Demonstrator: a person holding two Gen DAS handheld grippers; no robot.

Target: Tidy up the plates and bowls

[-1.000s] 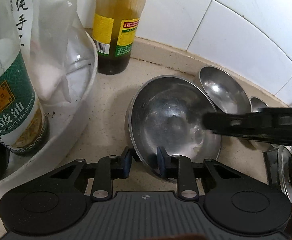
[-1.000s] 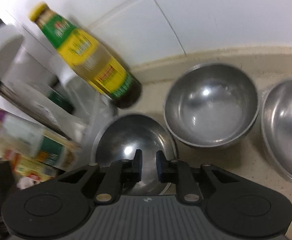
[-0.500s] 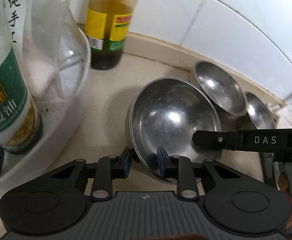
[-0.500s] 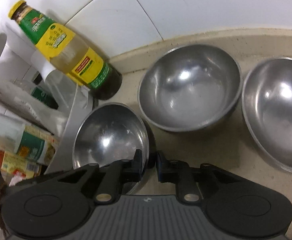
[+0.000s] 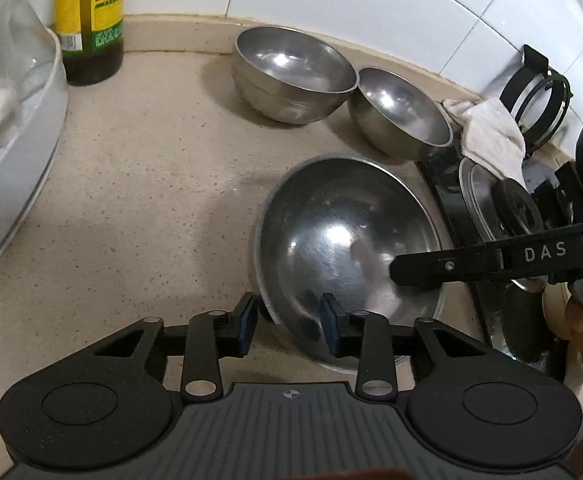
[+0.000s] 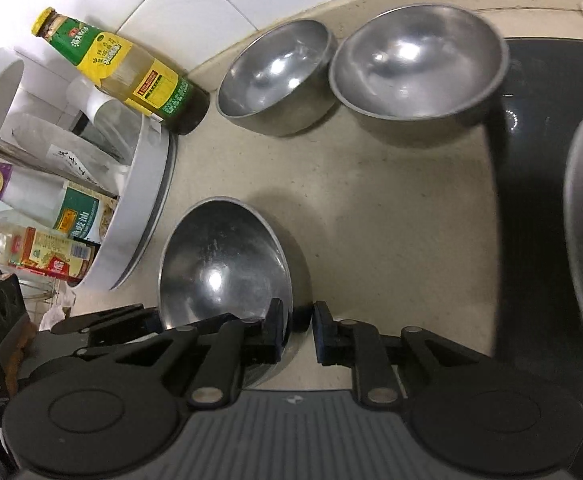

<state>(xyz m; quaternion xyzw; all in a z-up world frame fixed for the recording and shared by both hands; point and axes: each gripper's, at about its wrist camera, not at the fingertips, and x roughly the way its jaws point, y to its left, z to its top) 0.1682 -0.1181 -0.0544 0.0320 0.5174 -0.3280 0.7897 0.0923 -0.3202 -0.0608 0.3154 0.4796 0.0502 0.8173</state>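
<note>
Step, I think: moving the near bowl (image 5: 343,240) over to the 2 back bowls. R claw (image 6: 298,328) pinches its rim at 6 o'clock. L claw (image 5: 289,320) has just been opening; rim sits between its pads, not squeezed. Next prob: lift & set it in a back bowl, slow. White tub (image 6: 147,200), 9 o'clock, holds sauce bottles. Right back bowl (image 6: 415,68), 1 o'clock, & left back bowl (image 6: 275,76), 12 o'clock: both empty.

White letters "DAS" readable on the black right tool (image 5: 491,268); bottle (image 6: 123,72) labels too blurred to read.
</note>
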